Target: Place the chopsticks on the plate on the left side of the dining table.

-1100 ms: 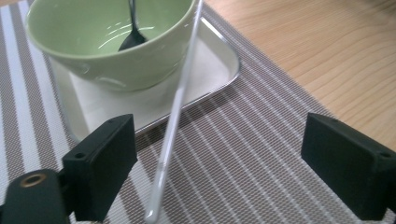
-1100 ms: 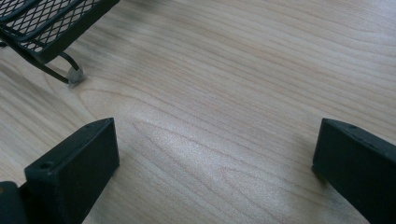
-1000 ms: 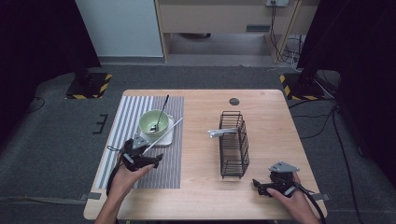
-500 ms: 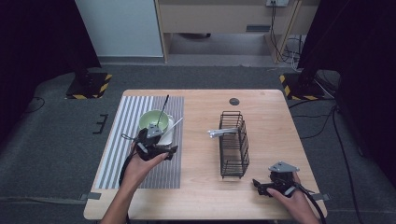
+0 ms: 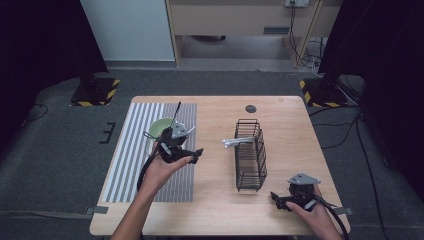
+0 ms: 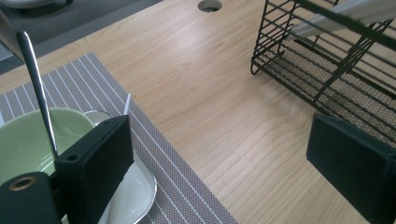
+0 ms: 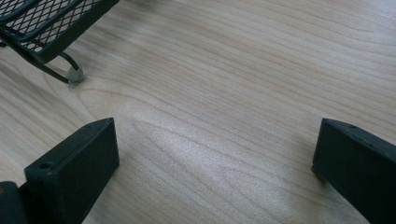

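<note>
The left gripper is held agape beside a glossy green bowl; a black wire basket is seen beyond. The right gripper is spread over bare woodgrain.

In the high view we find the left hand-held gripper covering the near rim of the pale green ceramic bowl. In the left gripper view the black wire basket runs off the right edge, and we cannot identify the pale utensils inside.
</note>
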### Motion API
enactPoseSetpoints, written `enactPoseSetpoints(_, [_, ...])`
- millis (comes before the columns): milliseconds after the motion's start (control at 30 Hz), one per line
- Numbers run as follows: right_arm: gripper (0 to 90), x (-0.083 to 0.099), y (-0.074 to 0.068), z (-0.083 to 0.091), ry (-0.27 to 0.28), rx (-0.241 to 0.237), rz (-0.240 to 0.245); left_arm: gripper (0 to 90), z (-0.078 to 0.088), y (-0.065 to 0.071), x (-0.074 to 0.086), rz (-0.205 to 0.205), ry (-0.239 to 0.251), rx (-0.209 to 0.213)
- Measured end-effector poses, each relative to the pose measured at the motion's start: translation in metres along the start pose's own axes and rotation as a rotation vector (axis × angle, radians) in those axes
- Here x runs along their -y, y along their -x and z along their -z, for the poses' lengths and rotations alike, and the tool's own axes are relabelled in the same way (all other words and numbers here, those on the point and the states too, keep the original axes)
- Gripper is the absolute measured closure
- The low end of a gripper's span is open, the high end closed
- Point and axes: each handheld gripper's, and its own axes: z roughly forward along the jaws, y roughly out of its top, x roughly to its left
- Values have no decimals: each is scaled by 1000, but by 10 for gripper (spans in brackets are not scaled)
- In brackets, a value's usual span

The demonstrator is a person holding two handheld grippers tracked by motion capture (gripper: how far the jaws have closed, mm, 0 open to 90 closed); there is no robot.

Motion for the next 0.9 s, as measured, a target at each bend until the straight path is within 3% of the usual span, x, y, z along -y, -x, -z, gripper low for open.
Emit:
enactPoseSetpoints(633, [3,1,1,1,0,-5,4,173,11,31,-27,-56,41,58])
enactPoseSetpoints(900, [3,1,1,1,0,-8,7,300,21,37,-36,-75,66,81])
